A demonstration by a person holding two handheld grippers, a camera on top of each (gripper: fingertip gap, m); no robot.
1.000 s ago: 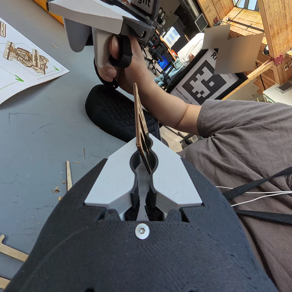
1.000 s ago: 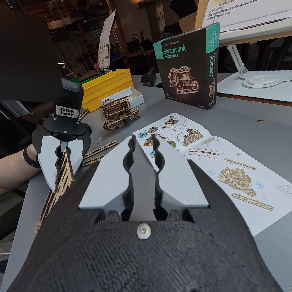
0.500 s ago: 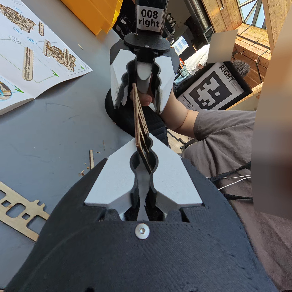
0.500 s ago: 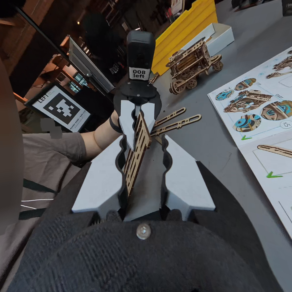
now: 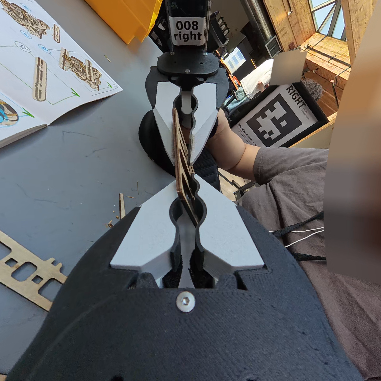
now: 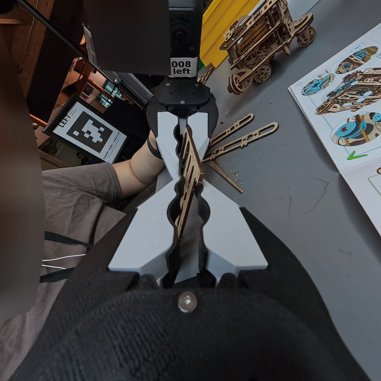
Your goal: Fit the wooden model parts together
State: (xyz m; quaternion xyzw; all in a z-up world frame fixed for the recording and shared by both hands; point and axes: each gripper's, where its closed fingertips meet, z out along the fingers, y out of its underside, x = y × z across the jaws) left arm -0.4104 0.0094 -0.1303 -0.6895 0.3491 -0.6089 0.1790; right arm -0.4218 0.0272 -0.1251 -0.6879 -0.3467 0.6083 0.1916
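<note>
A flat wooden panel with slots (image 5: 179,156) is held edge-up in the air at the table's near edge. My left gripper (image 5: 186,179) is shut on one end of it. My right gripper (image 6: 190,183) faces the left one head-on, and its jaws have closed in on the panel's other end (image 6: 186,208). In the left wrist view the right gripper (image 5: 182,164) has the panel between its white fingers. In the right wrist view the left gripper (image 6: 185,162) holds the far end. The two grippers' tips nearly touch.
An open instruction booklet (image 6: 350,123) lies on the grey table (image 5: 61,175). A built wooden cart model (image 6: 266,43), a yellow bin (image 6: 212,41), loose wooden strips (image 6: 243,140) and a cut-out wooden frame (image 5: 26,274) lie around. The person's grey-shirted body (image 5: 288,206) is close.
My right gripper swung round to face the left one, moved in over the panel's free end, and its jaws narrowed from wide open onto the panel. The left kept its hold.
</note>
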